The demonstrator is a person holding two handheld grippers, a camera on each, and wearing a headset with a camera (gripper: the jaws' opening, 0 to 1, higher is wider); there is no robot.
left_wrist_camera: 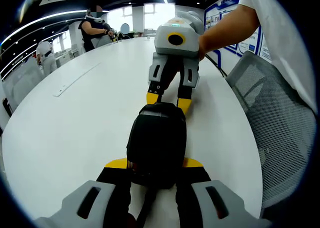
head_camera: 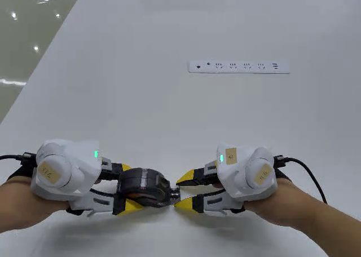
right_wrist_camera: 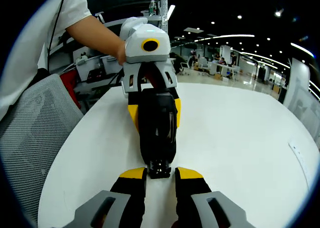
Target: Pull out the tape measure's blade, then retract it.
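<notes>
A big white table (head_camera: pixel 186 116) lay under everything. Low in the head view, at about 6 o'clock, the two grippers met nose to nose. The left gripper (head_camera: pixel 132 187) came in from 9 o'clock and had its yellow-tipped jaws squeezed tight on the sides of a black tape measure (head_camera: pixel 144 185), which sat on the table. The right gripper (head_camera: pixel 179 193) came in from 3 o'clock. Its jaws stood a little apart, one on each side of the small metal hook (right_wrist_camera: pixel 160 168) at the end of the blade, and they did not look closed on it. No blade showed outside the case, so I think the job had not really begun: the hook had to be pinched, the blade pulled out toward 3 o'clock, and then let back in. The pinch looked like the tricky part, because the hook was tiny and sat right against the case. A gray mesh chair (right_wrist_camera: pixel 35 138) stood by the table edge at 9 o'clock in the right gripper view. A white power strip (head_camera: pixel 238 66) lay far off at 1 o'clock from the tape measure. Nothing lay in the way of the pull.
</notes>
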